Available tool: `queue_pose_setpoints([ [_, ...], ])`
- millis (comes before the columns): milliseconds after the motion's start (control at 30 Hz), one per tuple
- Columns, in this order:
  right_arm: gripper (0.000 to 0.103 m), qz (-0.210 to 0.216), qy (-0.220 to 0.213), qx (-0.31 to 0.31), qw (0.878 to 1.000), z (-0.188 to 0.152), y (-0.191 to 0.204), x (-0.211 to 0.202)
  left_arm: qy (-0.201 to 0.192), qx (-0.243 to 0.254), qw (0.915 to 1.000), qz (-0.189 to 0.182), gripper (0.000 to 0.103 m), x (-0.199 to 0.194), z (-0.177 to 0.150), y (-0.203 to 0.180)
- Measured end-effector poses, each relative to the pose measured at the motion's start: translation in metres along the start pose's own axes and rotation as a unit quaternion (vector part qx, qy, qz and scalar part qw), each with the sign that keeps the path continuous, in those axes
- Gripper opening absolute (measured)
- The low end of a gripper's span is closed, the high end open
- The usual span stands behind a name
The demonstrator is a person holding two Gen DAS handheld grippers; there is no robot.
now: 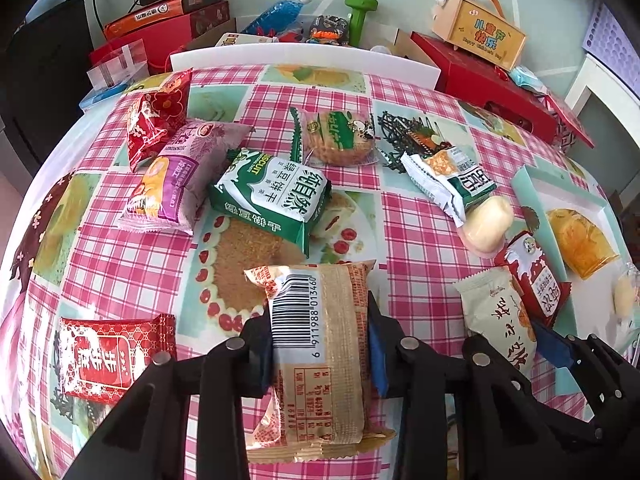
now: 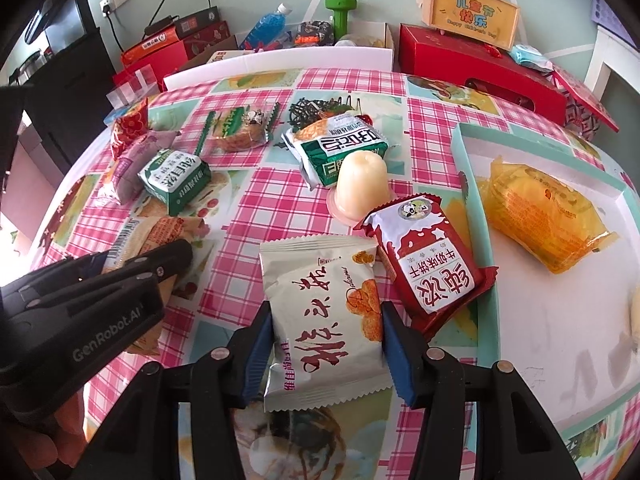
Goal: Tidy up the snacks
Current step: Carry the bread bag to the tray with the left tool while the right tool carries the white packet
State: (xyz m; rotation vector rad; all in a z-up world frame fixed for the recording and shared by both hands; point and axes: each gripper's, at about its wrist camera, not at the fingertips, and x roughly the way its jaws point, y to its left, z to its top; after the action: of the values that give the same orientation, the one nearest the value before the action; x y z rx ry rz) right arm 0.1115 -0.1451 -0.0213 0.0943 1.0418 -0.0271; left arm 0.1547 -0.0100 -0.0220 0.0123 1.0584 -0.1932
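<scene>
While the left tongs (image 1: pixel 320 344) are pinching a tan wafer packet (image 1: pixel 320 360) between their pads, its barcode and printed table are facing up and its crimped ends are sticking out front and back. Alongside, the right tongs (image 2: pixel 326 344) are clamping a pale chip bag (image 2: pixel 324 320), a cream pouch bearing red brush lettering and a picture of orange crisps; it is lying flat on the desk (image 2: pixel 248 216), which is wearing a pink checked cloth with food pictures. Just right of that bag, a red milk-biscuit packet (image 2: pixel 428 256) with white splashes is leaning over the edge of a shallow mint-rimmed white tray (image 2: pixel 472 184), where an orange-wrapped cake (image 2: pixel 540 216) is lying. Just behind the red packet, a pale jelly cup (image 2: pixel 362 184) is standing upside down, touching a green and white packet (image 2: pixel 336 148). Toward the left in the left wrist view, a red patterned packet (image 1: pixel 104 356) is lying near the edge, and further out a green biscuit pack (image 1: pixel 272 200) is resting beside a purple pouch (image 1: pixel 180 176) and a red flowered bag (image 1: pixel 156 120). Beyond them a clear-wrapped round pastry (image 1: pixel 340 136) is sitting mid-desk. At the far edge, red boxes (image 2: pixel 476 64), a blue bottle (image 2: pixel 268 24), a green dumbbell (image 2: pixel 340 12) and a yellow carry box (image 2: pixel 472 12) are crowding the wall.
</scene>
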Motion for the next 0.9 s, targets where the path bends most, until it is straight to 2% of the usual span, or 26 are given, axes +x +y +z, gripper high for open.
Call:
queue_pose_setpoints([
  [267, 0.055, 0.015, -0.032, 0.014, 0.999, 0.004, -0.004, -0.022, -0.023, -0.002, 0.9997, -0.005, 0.038, -0.019, 0.003, -0.002],
  [500, 0.055, 0.019, -0.067, 0.034, 0.997, 0.008, -0.013, -0.044, -0.061, -0.001, 0.9980, -0.017, 0.038, -0.046, 0.010, -0.011],
  [667, 0.055, -0.013, -0.090, 0.064, 0.994, 0.008, -0.039, -0.061, -0.072, 0.008, 0.9963, -0.045, 0.038, -0.052, 0.014, -0.032],
  [900, 0.055, -0.076, -0.096, 0.146, 0.982, 0.002, -0.103, -0.073, -0.078, 0.066, 0.9903, -0.095, 0.038, -0.056, 0.010, -0.092],
])
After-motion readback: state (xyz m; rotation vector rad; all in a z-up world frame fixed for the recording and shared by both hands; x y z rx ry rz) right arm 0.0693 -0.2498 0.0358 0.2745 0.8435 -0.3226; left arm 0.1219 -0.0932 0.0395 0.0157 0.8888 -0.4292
